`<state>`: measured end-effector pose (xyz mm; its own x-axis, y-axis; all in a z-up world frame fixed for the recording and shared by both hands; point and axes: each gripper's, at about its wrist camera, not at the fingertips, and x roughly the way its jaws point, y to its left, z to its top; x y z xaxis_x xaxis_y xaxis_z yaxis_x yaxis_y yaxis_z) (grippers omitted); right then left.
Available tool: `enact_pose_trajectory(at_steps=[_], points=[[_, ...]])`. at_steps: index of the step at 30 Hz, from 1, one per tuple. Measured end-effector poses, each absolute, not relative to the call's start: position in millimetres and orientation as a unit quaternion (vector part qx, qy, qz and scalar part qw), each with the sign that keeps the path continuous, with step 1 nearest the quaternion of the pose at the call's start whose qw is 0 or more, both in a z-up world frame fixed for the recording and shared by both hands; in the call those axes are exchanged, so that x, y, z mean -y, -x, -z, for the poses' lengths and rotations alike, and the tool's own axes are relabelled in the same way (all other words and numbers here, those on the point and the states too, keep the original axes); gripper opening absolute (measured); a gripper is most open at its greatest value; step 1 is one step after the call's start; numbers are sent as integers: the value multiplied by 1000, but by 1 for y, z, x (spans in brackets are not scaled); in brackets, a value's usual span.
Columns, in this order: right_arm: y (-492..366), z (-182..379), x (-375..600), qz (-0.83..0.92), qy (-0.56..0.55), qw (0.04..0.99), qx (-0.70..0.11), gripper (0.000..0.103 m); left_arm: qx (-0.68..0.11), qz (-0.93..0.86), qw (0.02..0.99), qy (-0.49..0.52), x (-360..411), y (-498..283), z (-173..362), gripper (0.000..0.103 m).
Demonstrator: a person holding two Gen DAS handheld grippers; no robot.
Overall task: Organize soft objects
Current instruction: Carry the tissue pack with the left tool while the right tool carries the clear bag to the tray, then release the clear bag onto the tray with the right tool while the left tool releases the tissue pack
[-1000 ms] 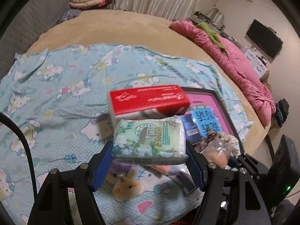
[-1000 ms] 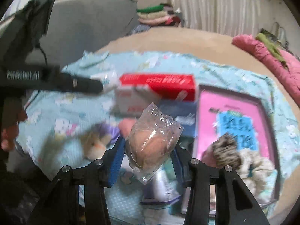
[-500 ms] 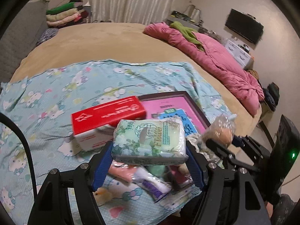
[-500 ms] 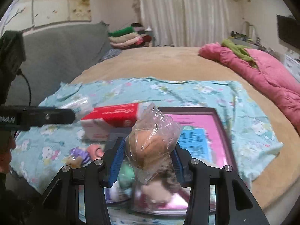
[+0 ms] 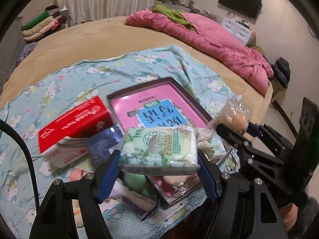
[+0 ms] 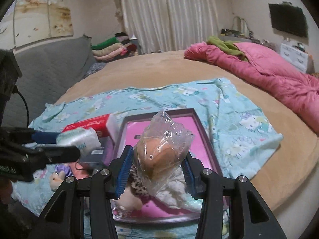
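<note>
My left gripper [image 5: 158, 163] is shut on a green floral tissue pack [image 5: 159, 149], held above the bed. My right gripper [image 6: 157, 165] is shut on a clear bag with a brown bun [image 6: 162, 151] inside; the same bag [image 5: 233, 117] shows at the right of the left wrist view. Below lie a pink tray [image 6: 197, 137] with a fluffy white and spotted plush [image 6: 171, 189] in it, a red tissue box [image 5: 73, 123], a dark blue pack [image 5: 102, 143] and small plush toys [image 6: 56, 177] on the light blue cartoon cloth [image 6: 229, 111].
The cloth covers part of a tan bed [image 6: 149, 67]. A pink quilt [image 6: 269, 75] with a green garment [image 6: 225, 45] lies at the right. Folded clothes [image 6: 111, 47] are stacked at the back by a grey headboard [image 6: 49, 69]. A person's hand [image 5: 295, 217] holds the right gripper.
Both grippers have swung rightward over the bed with their loads still gripped. The red box and toys have slid left in view; the pink tray now sits under both grippers.
</note>
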<state>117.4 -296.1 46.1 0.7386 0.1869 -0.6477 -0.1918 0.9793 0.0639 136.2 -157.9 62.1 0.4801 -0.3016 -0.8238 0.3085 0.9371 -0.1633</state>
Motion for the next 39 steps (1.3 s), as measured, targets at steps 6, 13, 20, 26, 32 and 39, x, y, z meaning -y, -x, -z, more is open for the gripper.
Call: enact_pose_trajectory(at_steps=[6,13,20,26,32,39], points=[[-118,-37,314,-84,-3,930,-358,49,-495,193,847,-38,188,-143,-44,73],[-120,-25,326,-75,-9,923,-378,49,-514,202,831,-62,209,-154,-22,73],[-122,-14,329,-83,-15,916,-393,49,-525,196,823,-89,220,-165,-3,73],[-123,-6,325,-91,-15,908,-408,49,-530,187,821,-96,219,-175,6,73],[-126,0,320,-98,-5,903,-417,49,-535,182,819,-98,218,-184,12,73],[-128,8,311,-108,6,895,-432,49,-540,179,817,-97,218,-193,17,73]])
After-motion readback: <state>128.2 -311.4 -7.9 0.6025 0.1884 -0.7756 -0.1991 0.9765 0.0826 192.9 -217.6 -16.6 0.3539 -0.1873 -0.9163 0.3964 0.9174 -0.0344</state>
